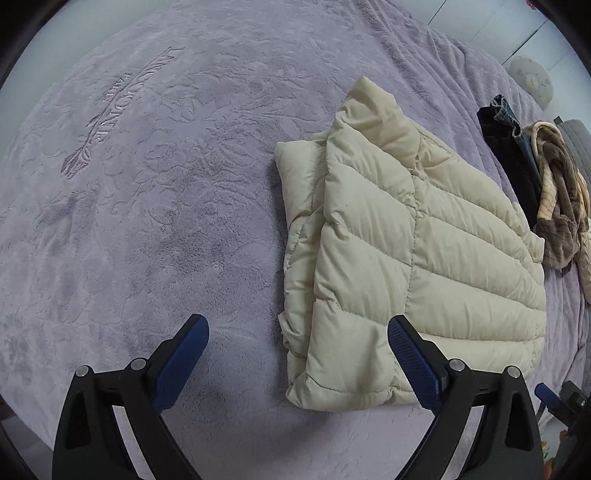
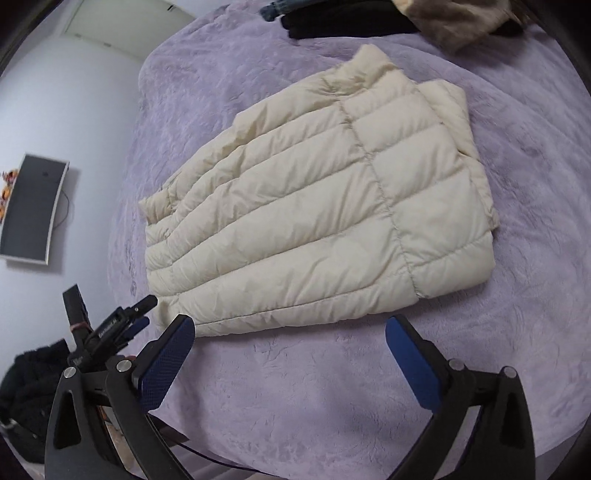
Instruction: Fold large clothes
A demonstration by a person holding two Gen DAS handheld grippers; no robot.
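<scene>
A bed under a plush lilac embossed bedspread (image 1: 166, 221) fills both frames. In the right wrist view, a pale wall (image 2: 55, 118) at left carries a dark flat white-framed screen (image 2: 31, 208); a white ceiling panel (image 2: 122, 26) sits upper left.

Lilac plush bedspread (image 1: 184, 221) covers bed, embossed lettering (image 1: 110, 110) at 10 o'clock in left wrist view. Heap of clothes at 3 o'clock: dark jeans (image 1: 511, 147), brown knit garment (image 1: 561, 206). Round pale cushion (image 1: 532, 79) at 2 o'clock. Right wrist view: wall-mounted dark screen (image 2: 33, 210) at 9 o'clock, black garment (image 2: 29, 391) at 8 o'clock.
</scene>
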